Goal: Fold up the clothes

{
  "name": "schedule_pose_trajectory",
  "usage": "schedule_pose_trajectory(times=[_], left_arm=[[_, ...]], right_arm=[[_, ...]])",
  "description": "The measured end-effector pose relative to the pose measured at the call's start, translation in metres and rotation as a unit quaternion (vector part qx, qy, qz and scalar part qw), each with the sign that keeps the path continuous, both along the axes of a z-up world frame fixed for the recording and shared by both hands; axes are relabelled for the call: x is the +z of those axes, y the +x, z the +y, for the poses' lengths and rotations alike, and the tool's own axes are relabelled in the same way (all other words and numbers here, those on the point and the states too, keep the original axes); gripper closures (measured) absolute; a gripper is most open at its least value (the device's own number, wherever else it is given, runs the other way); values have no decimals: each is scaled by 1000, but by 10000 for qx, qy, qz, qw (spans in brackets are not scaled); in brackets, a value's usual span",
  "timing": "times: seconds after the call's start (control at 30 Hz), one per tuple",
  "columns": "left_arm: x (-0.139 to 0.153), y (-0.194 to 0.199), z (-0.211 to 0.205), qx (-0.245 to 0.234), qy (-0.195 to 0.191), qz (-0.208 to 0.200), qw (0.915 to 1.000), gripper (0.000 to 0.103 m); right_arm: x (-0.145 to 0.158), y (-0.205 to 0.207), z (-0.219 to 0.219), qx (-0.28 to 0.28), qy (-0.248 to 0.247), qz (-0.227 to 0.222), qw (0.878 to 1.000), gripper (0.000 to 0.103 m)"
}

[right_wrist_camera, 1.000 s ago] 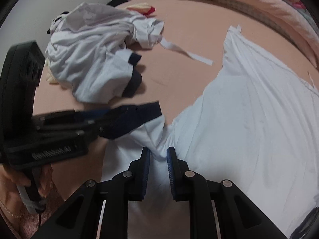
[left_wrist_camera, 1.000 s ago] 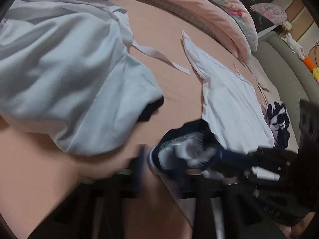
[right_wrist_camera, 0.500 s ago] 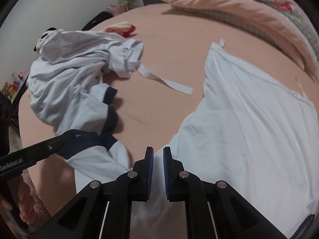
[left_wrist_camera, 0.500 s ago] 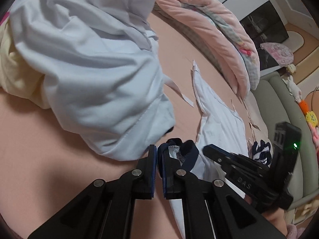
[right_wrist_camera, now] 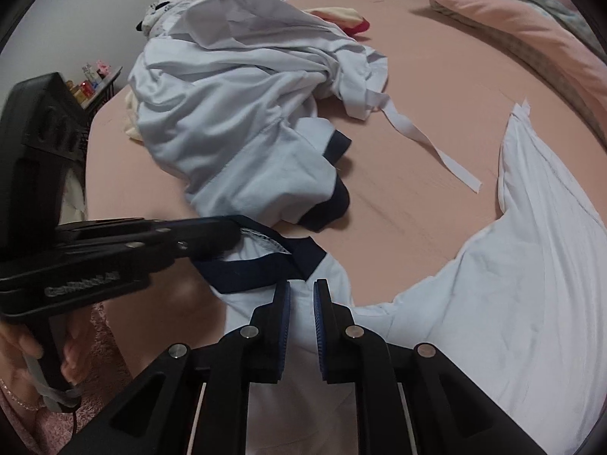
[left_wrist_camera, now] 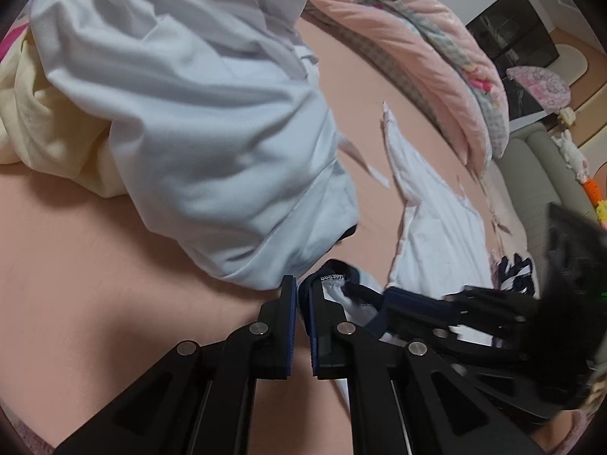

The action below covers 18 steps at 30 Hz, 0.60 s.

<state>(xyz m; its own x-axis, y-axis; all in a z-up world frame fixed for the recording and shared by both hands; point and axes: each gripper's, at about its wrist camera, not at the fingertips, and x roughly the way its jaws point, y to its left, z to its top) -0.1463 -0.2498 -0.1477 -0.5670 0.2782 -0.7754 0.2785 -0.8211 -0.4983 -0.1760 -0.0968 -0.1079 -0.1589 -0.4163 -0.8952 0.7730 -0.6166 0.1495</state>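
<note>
The white shirt lies spread on the bed toward its near edge, one navy-cuffed sleeve lifted. The left gripper is pressed together on that navy cuff. The right gripper has just been opening slightly; its jaws stand narrowly apart over the sleeve cloth, and whether they pinch it is hard to judge. The fold seems barely begun: the sleeve is not yet laid across, and a crumpled pile of clothes farther back waits untouched.
</note>
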Motion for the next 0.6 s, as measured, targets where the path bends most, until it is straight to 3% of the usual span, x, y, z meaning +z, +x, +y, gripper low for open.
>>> schedule_pose_trajectory(times=[0.27, 0.33, 0.5, 0.57, 0.6], left_arm=[[-3, 1, 4, -157, -74, -102, 9998, 98], [-5, 2, 4, -179, -81, -146, 9997, 98], [-7, 6, -3, -94, 15, -178, 9998, 98], [-4, 9, -7, -5, 121, -58, 9999, 98], [-3, 10, -9, 29, 133, -33, 9999, 97]], right_arm=[[-14, 10, -17, 366, 469, 120, 9982, 91], [-21, 6, -23, 282, 672, 283, 9969, 71], [-20, -4, -24, -7, 628, 389, 9973, 62], [-24, -8, -22, 23, 543, 248, 9982, 63], [-24, -11, -19, -28, 438, 160, 9989, 69]])
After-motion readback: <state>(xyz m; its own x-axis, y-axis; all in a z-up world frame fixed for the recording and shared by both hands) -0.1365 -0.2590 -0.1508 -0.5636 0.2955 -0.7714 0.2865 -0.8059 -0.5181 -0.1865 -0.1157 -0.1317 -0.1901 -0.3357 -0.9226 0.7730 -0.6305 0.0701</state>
